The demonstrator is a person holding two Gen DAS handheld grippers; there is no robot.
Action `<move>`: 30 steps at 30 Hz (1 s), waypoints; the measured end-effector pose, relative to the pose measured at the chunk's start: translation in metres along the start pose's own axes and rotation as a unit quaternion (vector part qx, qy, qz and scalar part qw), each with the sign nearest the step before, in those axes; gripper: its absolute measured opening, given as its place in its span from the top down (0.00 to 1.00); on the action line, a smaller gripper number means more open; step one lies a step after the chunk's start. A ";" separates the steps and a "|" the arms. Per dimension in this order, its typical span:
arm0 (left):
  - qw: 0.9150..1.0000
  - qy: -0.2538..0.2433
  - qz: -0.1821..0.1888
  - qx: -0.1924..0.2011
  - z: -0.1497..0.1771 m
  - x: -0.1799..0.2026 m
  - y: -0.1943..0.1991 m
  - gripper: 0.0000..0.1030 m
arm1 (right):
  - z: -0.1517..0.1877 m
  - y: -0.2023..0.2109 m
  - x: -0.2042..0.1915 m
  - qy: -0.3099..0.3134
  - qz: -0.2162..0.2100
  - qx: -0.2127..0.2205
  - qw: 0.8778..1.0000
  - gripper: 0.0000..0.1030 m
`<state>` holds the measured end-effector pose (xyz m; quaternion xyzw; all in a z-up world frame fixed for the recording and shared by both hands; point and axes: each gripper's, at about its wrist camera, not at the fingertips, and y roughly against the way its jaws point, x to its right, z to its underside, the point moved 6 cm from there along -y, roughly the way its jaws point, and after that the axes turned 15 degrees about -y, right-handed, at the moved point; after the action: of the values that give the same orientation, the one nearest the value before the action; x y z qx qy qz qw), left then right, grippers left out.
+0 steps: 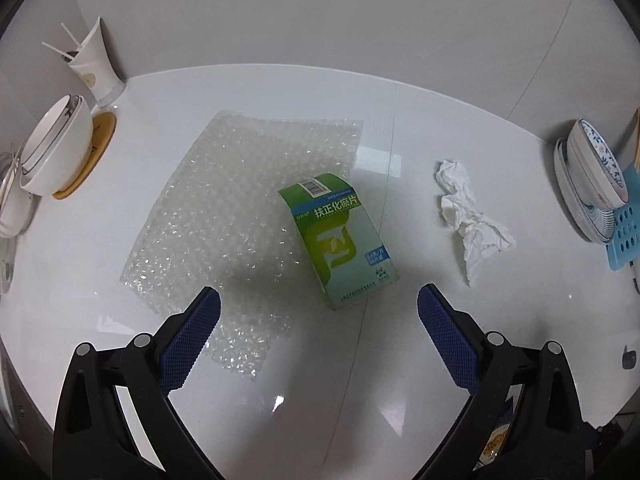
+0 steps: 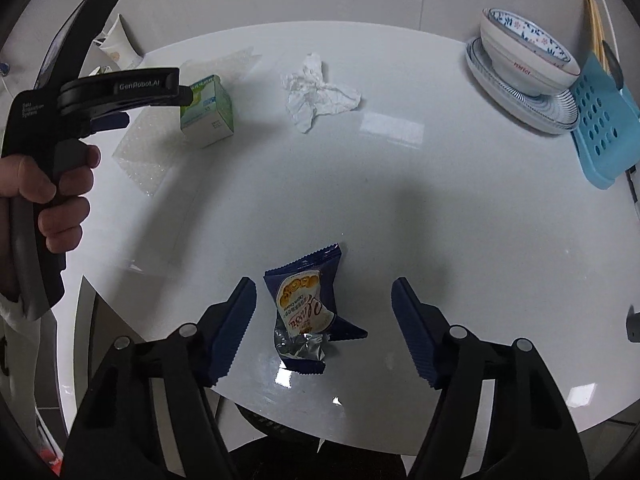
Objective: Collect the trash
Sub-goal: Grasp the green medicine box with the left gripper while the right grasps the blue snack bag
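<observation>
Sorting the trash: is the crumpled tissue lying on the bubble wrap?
No, the tissue lies on bare table, apart from the bubble wrap.

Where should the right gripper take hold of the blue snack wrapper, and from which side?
Grip the blue snack wrapper across its puffed middle, coming from above. It lies flat on the table, already between the open fingers of the right gripper; the torn foil end is flimsy.
</observation>
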<state>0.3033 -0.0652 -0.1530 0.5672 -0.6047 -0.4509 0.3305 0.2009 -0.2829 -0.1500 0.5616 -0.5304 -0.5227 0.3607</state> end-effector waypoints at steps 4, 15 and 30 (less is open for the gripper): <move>1.000 0.000 0.003 -0.021 -0.007 0.000 -0.023 0.06 | -0.001 -0.018 0.000 -0.005 0.003 -0.029 1.000 0.40; 0.999 -0.006 0.003 -0.052 -0.017 0.005 -0.061 0.11 | 0.002 -0.048 0.001 -0.017 0.013 -0.085 0.996 0.66; 0.998 -0.009 0.023 -0.058 -0.018 0.003 -0.069 0.53 | 0.002 -0.052 0.002 -0.026 0.003 -0.098 0.995 0.94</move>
<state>0.3461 -0.0683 -0.2099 0.5289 -0.5936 -0.4826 0.3674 0.2100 -0.2751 -0.2007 0.5082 -0.4873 -0.5855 0.4017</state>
